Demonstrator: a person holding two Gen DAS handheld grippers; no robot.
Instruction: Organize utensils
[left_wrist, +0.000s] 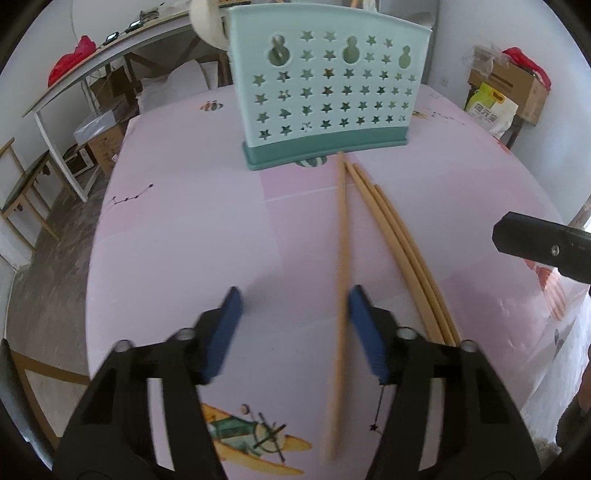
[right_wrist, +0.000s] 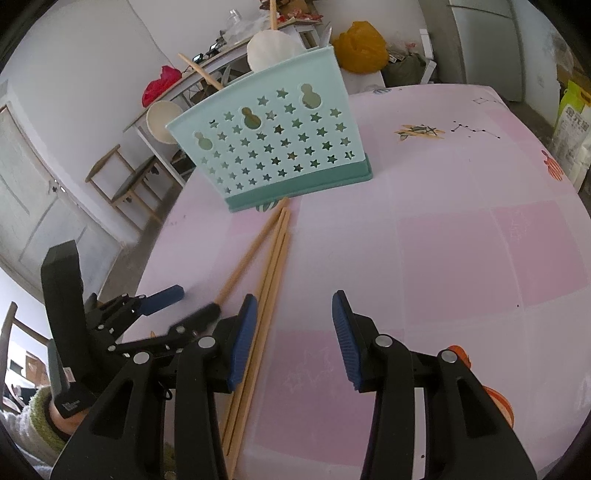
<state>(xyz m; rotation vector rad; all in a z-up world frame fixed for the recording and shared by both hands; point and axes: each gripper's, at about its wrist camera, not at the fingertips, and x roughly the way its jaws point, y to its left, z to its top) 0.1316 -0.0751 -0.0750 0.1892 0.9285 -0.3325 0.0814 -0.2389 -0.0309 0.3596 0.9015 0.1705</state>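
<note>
A pale teal utensil holder (left_wrist: 325, 85) with star cut-outs stands upright at the back of the pink table; the right wrist view shows the same holder (right_wrist: 280, 147). One wooden chopstick (left_wrist: 341, 258) lies on the cloth between the blue pads of my left gripper (left_wrist: 294, 291), close to the right-hand pad; the jaws stand apart. Three more chopsticks (left_wrist: 402, 251) lie together just to its right. In the right wrist view that bundle (right_wrist: 275, 266) runs along the inner side of the left pad of my right gripper (right_wrist: 294, 295), which is open. The left gripper (right_wrist: 197, 301) is at its left.
White spoons (right_wrist: 271, 48) and a stick poke out of the holder. The pink patterned tablecloth (right_wrist: 461, 240) stretches to the right. Beyond the table's left edge are a white bench (left_wrist: 66, 96), wooden chairs (right_wrist: 125, 181) and boxes (left_wrist: 103, 147). A black piece of the right tool (left_wrist: 543, 247) intrudes at right.
</note>
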